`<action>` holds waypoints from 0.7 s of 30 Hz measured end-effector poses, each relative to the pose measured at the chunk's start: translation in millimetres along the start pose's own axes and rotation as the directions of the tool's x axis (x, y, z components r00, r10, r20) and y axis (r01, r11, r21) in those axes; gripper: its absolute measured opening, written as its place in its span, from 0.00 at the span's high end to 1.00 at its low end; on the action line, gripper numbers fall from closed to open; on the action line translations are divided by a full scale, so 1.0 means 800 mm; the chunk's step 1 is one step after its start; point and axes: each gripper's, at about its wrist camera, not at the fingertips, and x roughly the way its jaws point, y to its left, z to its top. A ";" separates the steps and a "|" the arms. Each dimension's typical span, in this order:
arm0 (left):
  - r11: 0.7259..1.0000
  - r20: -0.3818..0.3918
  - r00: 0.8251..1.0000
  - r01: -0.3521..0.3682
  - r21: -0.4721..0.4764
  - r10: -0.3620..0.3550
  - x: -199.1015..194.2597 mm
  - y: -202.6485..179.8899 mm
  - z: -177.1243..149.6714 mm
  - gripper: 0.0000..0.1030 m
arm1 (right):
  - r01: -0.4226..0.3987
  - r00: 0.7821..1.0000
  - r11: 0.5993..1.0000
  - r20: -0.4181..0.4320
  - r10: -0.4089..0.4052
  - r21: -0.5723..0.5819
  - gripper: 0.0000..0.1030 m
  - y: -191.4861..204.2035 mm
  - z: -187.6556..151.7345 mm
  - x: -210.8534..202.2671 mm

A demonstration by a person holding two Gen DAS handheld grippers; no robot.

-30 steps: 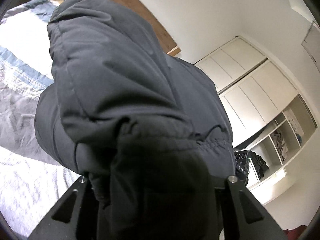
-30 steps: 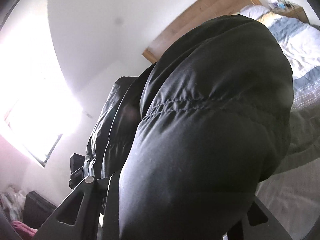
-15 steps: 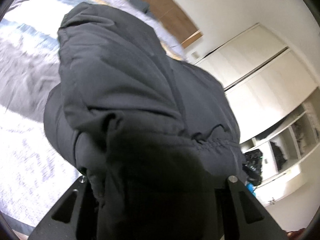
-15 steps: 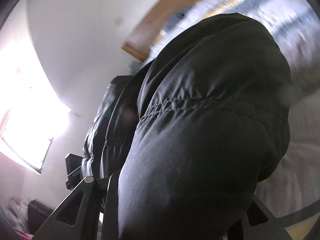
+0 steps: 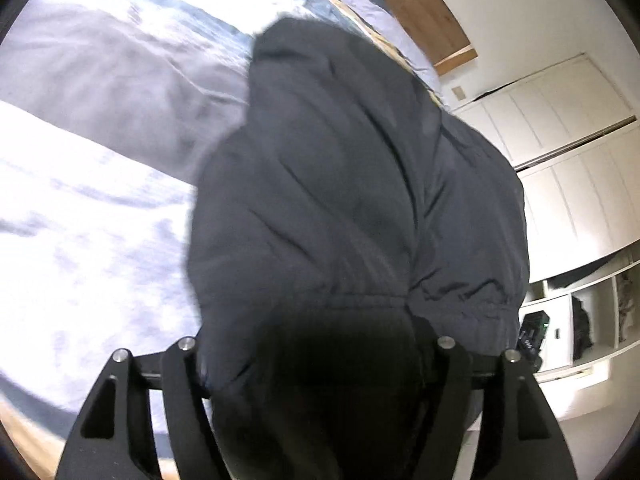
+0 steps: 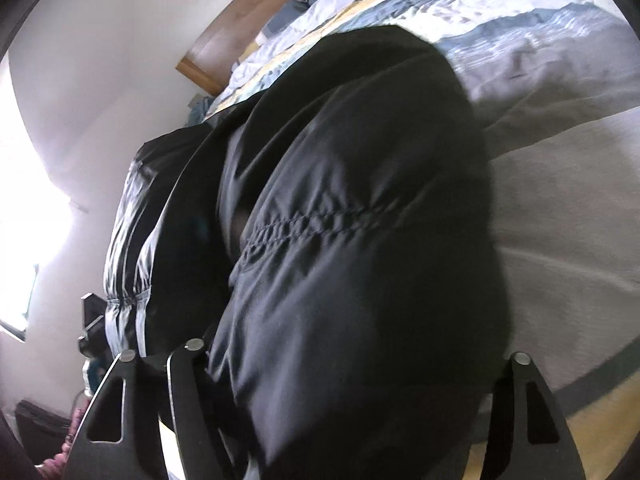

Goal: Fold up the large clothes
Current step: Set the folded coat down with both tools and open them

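Observation:
A dark padded jacket [image 5: 352, 184] fills the middle of both wrist views and hangs over the bed [image 5: 100, 160]. In the left wrist view my left gripper [image 5: 314, 352] has its jaws opening, with the jacket's gathered hem bunched between the fingers [image 5: 184, 360]. In the right wrist view the jacket [image 6: 360, 200] drapes the same way between the spreading fingers [image 6: 192, 360] of my right gripper [image 6: 320, 356], whose jaws are also opening. The fabric hides the pads on both sides, and no squeeze on it shows.
The bed [image 6: 560, 200] has a grey and blue striped quilt and a wooden headboard [image 6: 224, 44]. White wardrobe doors [image 5: 560, 160] and open shelves [image 5: 580, 320] stand to the right. A bright window [image 6: 24, 200] is at the left. Wood floor [image 6: 580, 420] shows below the bed's edge.
Both grippers dropped and tipped down toward the bed with the jacket. Their fingers have spread apart from a tight pinch on the hem, and the fabric sags lower between them.

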 end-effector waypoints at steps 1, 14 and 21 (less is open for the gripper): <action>1.000 0.007 1.000 -0.018 -0.002 0.018 -0.017 0.004 0.000 0.34 | 0.021 1.000 1.000 0.004 -0.021 -0.003 0.30 0.000 -0.001 -0.012; 0.971 0.221 0.946 -0.239 -0.016 0.236 -0.169 -0.080 -0.028 0.32 | 0.257 0.964 0.963 0.096 -0.249 -0.084 0.27 -0.005 -0.017 -0.162; 0.973 0.316 0.928 -0.225 0.059 0.196 -0.187 -0.184 -0.090 0.32 | 0.255 0.954 0.957 0.196 -0.226 -0.138 0.27 0.040 -0.044 -0.241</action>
